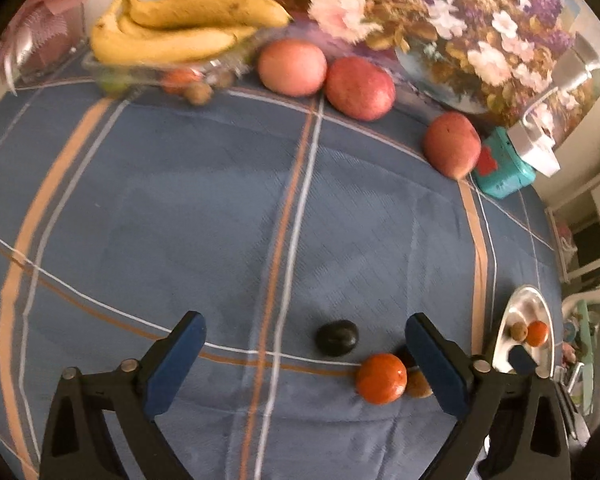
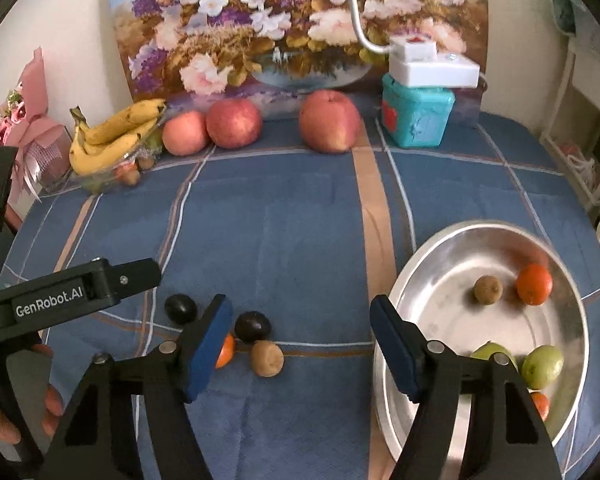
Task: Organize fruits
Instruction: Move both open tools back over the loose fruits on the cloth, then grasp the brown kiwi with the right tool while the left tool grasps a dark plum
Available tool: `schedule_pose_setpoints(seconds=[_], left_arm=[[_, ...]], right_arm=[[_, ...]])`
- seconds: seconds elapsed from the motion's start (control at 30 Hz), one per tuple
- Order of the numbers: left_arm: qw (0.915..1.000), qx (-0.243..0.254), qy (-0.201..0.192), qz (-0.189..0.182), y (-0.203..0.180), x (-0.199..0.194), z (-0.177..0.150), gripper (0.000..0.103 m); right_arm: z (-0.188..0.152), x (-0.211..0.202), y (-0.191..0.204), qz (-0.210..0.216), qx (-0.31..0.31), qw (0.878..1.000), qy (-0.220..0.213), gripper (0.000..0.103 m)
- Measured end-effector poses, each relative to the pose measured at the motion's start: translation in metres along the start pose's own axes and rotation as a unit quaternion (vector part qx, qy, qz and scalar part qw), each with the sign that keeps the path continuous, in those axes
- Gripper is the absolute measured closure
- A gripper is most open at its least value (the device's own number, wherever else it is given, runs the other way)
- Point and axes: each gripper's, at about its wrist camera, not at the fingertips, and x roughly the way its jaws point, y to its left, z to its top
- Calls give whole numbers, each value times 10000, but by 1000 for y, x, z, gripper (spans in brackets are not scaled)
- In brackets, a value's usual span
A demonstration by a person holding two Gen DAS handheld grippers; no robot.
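On the blue checked cloth lie a dark plum (image 1: 337, 338), a tangerine (image 1: 381, 378) and a small brown fruit (image 1: 418, 384). My left gripper (image 1: 304, 320) hangs open over them; the plum lies between its fingers, untouched. In the right wrist view there are two plums (image 2: 253, 326) (image 2: 180, 308), the brown fruit (image 2: 266, 358) and the tangerine (image 2: 225, 350), half hidden by a finger. My right gripper (image 2: 300, 304) is open and holds nothing, left of the metal bowl (image 2: 400, 280). The bowl holds a tangerine (image 2: 534, 284), a brown fruit (image 2: 488, 289) and green fruits (image 2: 542, 366).
Three apples (image 2: 330, 122) stand along the back by a flower painting (image 2: 292, 24). Bananas (image 2: 112, 134) lie on a clear tray at the back left, near a pink bouquet (image 2: 32, 128). A teal box (image 2: 416, 116) with a white lamp stands at the back right.
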Motion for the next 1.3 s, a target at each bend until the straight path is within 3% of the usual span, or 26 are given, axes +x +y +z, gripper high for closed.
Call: schedule_pose_setpoints(seconds=[0.07, 0.27, 0.57, 0.97, 1.3], left_arm=[[9999, -11, 129, -22, -1, 8, -2, 12], [9990, -111, 410, -136, -3, 24, -7, 26], [9989, -256, 327, -228, 0, 22, -5, 48], [9985, -161, 353, -396, -7, 24, -6, 74], [9981, -239, 327, -459, -3, 18, -6, 76]], right_arm=[[-4, 7, 0, -4, -25, 9999, 157, 41], [-12, 21, -2, 96, 80, 9989, 453, 41], [-23, 35, 0, 315, 291, 9962, 753, 53], [-28, 39, 3, 570, 450, 9938, 844, 58], [-30, 44, 7, 801, 522, 9914, 899, 70]])
